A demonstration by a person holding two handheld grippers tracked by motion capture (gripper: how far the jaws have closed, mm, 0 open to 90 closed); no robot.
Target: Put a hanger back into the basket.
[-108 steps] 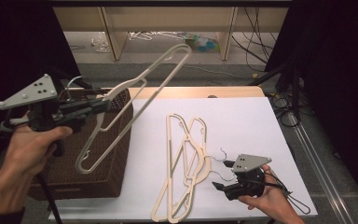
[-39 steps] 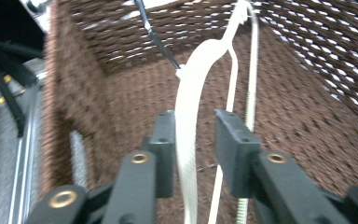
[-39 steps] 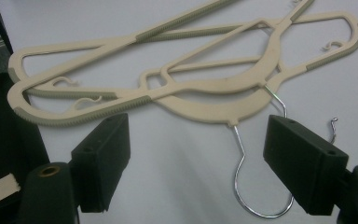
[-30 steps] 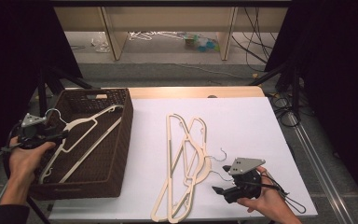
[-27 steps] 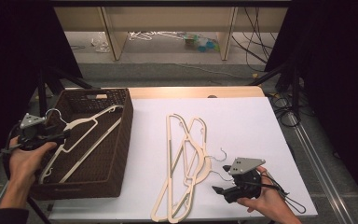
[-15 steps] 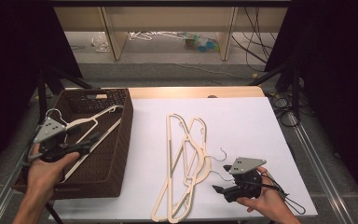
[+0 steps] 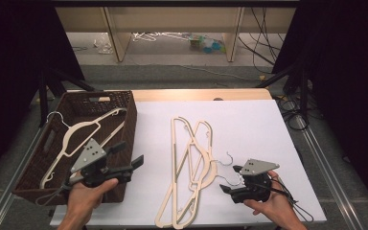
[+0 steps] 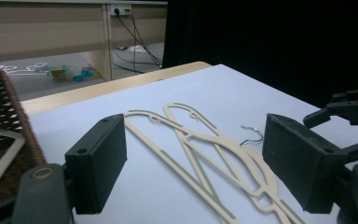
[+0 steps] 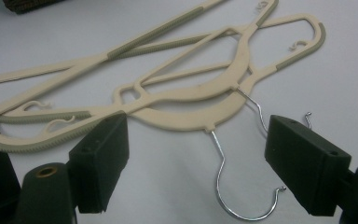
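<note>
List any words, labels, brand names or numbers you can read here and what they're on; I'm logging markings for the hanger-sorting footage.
No readable text anywhere.
The cream hangers, the wicker basket, the white table cover and both grippers bear no visible lettering.
The coloured items on the floor beyond the table are too small and blurred to show any print.

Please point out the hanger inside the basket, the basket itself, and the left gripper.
hanger (image 7: 79, 130): high view, on its curved neck.
basket (image 7: 131, 111): high view, on its right wall.
left gripper (image 7: 130, 158): high view, midway between its open fingers.
</note>
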